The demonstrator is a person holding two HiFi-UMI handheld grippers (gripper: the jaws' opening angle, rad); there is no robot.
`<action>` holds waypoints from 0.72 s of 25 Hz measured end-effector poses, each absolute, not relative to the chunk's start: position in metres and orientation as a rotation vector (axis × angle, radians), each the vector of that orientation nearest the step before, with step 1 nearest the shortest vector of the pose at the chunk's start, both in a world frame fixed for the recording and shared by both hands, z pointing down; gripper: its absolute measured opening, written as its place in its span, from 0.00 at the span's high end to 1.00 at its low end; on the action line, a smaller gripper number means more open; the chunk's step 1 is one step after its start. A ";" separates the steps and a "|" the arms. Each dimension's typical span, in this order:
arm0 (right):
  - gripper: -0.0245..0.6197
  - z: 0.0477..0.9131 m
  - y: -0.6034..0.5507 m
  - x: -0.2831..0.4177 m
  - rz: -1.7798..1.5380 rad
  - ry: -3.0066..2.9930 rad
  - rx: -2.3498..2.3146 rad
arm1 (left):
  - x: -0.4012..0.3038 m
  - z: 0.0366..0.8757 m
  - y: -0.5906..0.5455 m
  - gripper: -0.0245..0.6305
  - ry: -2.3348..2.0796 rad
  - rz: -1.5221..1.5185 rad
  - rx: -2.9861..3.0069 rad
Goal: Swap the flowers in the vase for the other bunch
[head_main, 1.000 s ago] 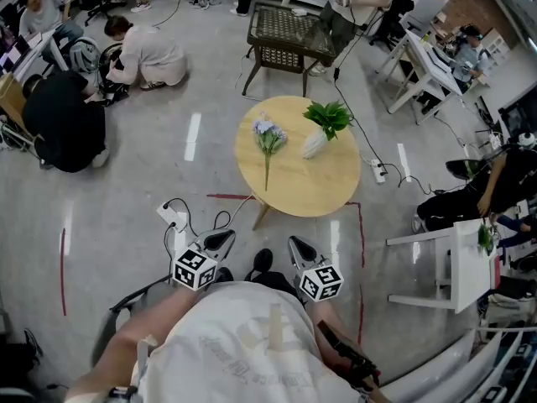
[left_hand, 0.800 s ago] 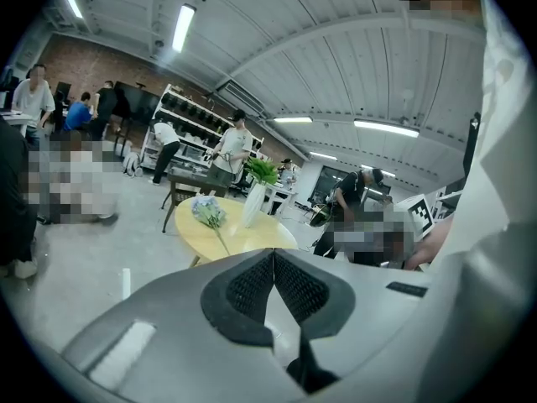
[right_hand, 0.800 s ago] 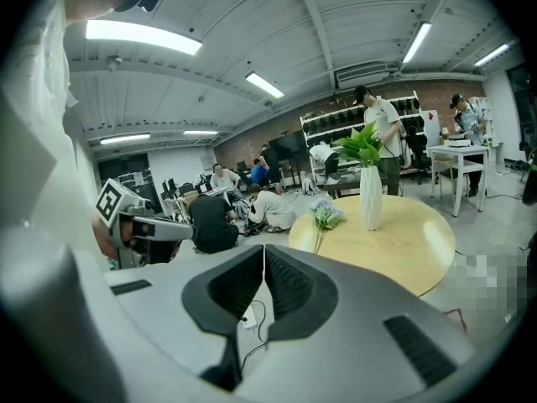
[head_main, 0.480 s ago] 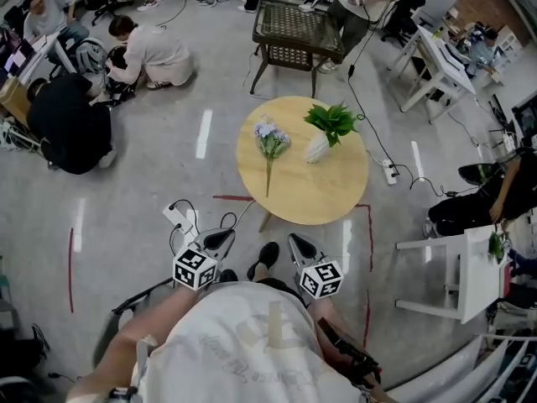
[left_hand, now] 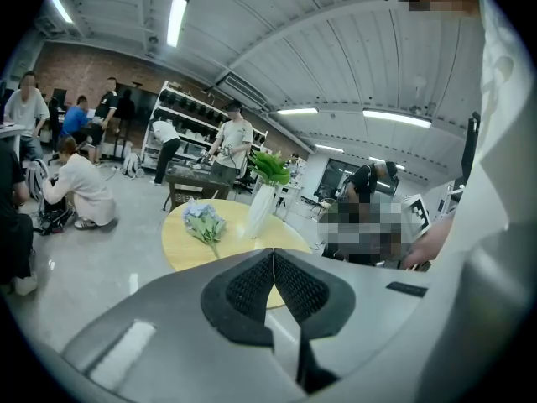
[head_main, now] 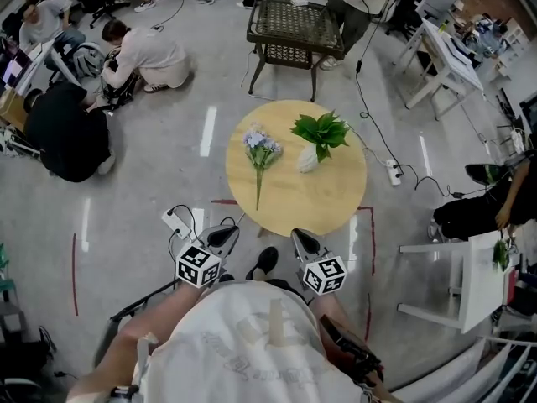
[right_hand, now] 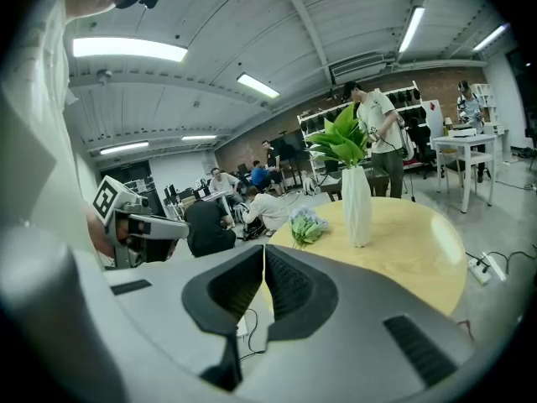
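Well, both of my tongs are pinched together with nothing between them. The left tongs and right tongs hang side by side at my waist, pointing at 12 o'clock toward the round bench and well short of its near edge.

The white vase stands upright a little toward 1 o'clock from the bench's middle, with the green bunch spreading out of its mouth. The lilac bunch lies flat at about 10 o'clock. Its heads point away from me and its single thin stem runs back toward 7 o'clock, near the vase but not touching it.

I judge the vase to be tall, narrow and light for its height, and smooth-walled — so tippy and likely slippery. Pulling the greenery straight up with one pair of tongs could lift or topple it, so I would steady the vase round its waist with the other pair. The green stalks look stiff enough to take a pinch. The place to hold them is low, just above the rim, where they bundle together, not out on the broad leaves.

The lilac heads look soft and crushable — I would leave them alone. I would take that bunch on the bare stem, about midway, where it lies clear on the wood. How springy that stem is I cannot tell from here.
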State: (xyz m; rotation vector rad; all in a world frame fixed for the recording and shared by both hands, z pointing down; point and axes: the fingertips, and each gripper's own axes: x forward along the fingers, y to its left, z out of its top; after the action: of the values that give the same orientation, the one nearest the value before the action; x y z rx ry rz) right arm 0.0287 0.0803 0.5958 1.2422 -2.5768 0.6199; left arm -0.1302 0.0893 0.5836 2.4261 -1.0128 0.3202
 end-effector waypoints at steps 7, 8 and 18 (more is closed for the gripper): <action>0.95 0.601 0.046 0.055 0.640 -2.583 1.247 | -0.099 0.586 0.056 0.95 -0.992 0.367 2.438; 0.95 0.602 0.041 0.058 0.643 -2.585 1.246 | -0.096 0.586 0.052 0.95 -0.993 0.371 2.438; 0.95 0.600 0.004 0.092 0.631 -2.611 1.234 | -0.058 0.578 0.011 0.95 -1.012 0.392 2.445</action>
State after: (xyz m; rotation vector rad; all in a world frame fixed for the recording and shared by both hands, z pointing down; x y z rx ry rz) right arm 0.0924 0.0037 0.5997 1.2340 -2.6114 0.6307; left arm -0.0585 0.0110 0.5785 2.4449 -1.0117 0.3923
